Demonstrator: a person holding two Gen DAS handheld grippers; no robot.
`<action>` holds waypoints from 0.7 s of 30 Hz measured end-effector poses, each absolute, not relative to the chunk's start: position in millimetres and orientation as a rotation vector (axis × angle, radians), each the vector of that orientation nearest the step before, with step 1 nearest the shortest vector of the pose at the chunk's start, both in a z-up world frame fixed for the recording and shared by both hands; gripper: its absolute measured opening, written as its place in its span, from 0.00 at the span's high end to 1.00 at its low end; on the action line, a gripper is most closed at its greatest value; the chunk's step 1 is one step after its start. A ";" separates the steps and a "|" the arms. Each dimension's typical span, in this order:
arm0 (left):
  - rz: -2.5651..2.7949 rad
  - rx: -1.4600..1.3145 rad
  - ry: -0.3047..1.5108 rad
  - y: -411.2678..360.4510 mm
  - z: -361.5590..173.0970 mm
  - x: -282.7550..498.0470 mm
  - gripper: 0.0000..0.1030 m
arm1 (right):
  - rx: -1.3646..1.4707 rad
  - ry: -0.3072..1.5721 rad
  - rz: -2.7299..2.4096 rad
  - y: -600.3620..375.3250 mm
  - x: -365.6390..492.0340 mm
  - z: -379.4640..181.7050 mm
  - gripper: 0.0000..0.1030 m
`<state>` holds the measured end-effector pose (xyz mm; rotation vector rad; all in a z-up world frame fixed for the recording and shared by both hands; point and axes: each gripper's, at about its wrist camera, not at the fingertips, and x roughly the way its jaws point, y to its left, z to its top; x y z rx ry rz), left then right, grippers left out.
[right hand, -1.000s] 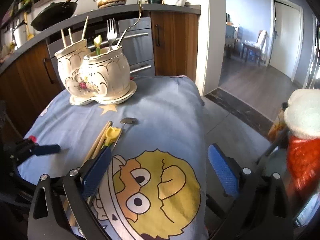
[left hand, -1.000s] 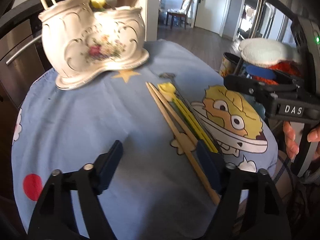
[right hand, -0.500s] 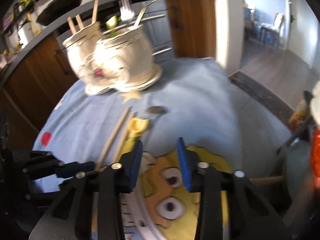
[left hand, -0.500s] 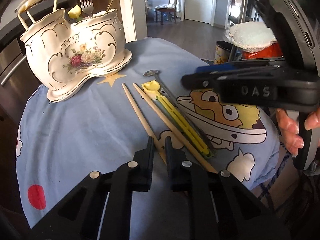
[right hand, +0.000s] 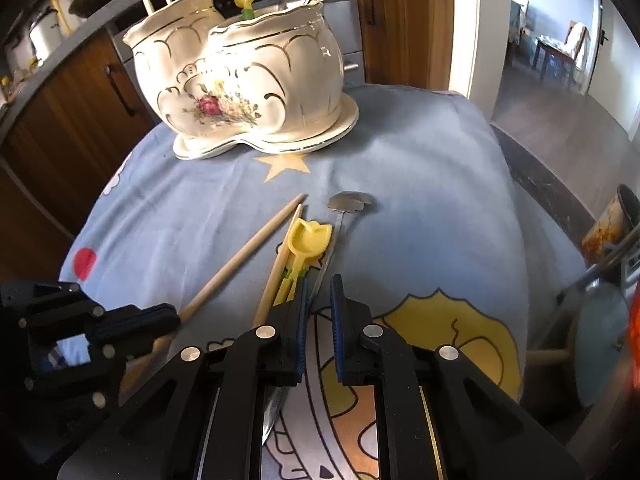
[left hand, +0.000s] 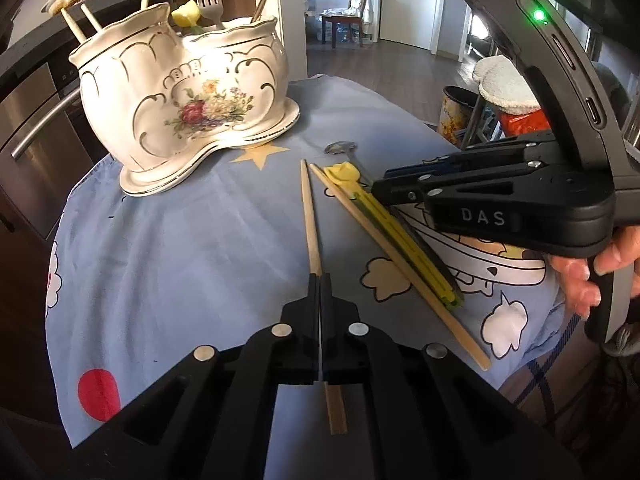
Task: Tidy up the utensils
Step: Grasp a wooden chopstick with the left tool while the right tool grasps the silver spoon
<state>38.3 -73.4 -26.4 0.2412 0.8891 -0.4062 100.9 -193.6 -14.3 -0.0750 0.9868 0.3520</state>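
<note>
left tongs (left hand: 320,280) now clamp a chopstick (left hand: 309,216); right tongs (right hand: 319,286) narrowed.

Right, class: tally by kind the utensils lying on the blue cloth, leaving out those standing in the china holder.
Wooden chopsticks: 2, one clamped in the left gripper
Yellow plastic spoon: 1
Metal spoon: 1
Total: 4

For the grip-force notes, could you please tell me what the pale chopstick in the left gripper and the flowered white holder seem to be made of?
Pale tan chopstick: probably bamboo or wood, matte and unpainted. Flowered white holder: looks like glazed ceramic, glossy with glare, gold trim and a printed bouquet.
</note>
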 end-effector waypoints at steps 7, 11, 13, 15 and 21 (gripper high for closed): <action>-0.396 0.236 0.917 -62.0 -25.4 43.4 1.00 | -0.117 1.013 0.292 -199.3 116.2 -8.0 0.88; -0.430 0.200 0.912 -63.5 -16.0 40.8 0.99 | -0.114 1.027 0.275 -196.9 125.2 -10.6 0.81; -0.436 0.216 0.914 -68.4 -15.1 40.3 0.98 | -0.103 1.037 0.272 -196.1 130.8 -12.8 0.81; -0.444 0.227 0.927 -72.3 -17.9 40.6 0.96 | -0.092 1.046 0.274 -199.0 134.9 -16.2 0.81; -0.435 0.241 0.963 -78.4 -30.6 39.6 0.85 | -0.103 1.015 0.265 -196.9 142.8 -19.9 0.88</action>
